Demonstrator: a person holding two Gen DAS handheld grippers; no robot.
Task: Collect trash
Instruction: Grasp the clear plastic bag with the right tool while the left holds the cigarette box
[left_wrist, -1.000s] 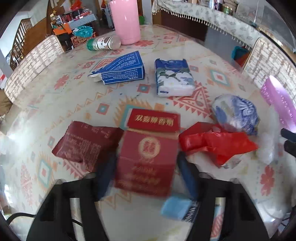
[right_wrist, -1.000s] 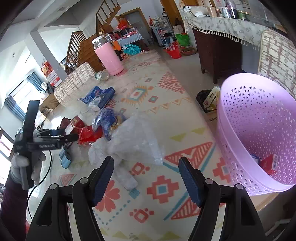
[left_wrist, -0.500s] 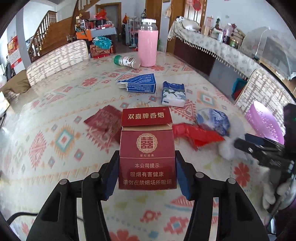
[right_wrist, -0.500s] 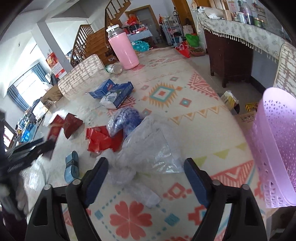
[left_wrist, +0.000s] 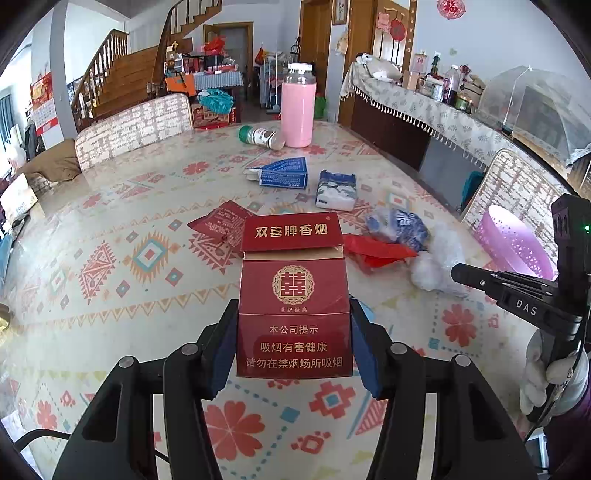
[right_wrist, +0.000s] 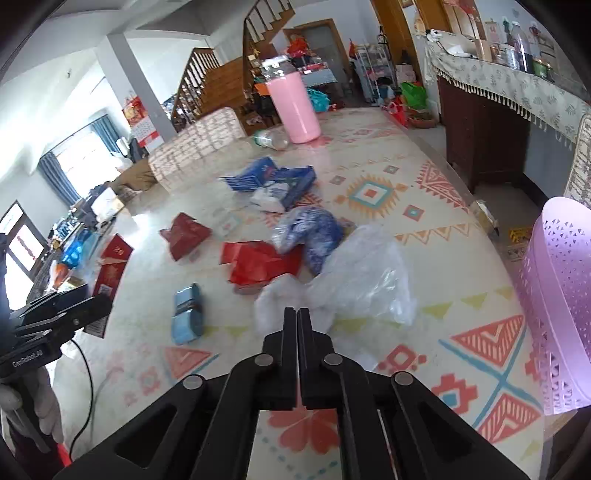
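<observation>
Your left gripper (left_wrist: 293, 343) holds the red cigarette carton (left_wrist: 293, 295) by its two narrow sides, lifted clear of the table (left_wrist: 110, 258). It looks like light, thin cardboard with its flap sprung open, so squeeze gently or the walls may buckle. Your right gripper (right_wrist: 297, 314) has its jaws fully together at the near end of the crumpled clear plastic bag (right_wrist: 354, 280); whether film is pinched I cannot tell. That bag should be soft, slippery and nearly weightless, so pinch a bunched fold. The lilac basket (right_wrist: 554, 295) stands at the table's right edge.

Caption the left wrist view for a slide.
Left gripper holds a red cigarette pack above the littered table.
</observation>
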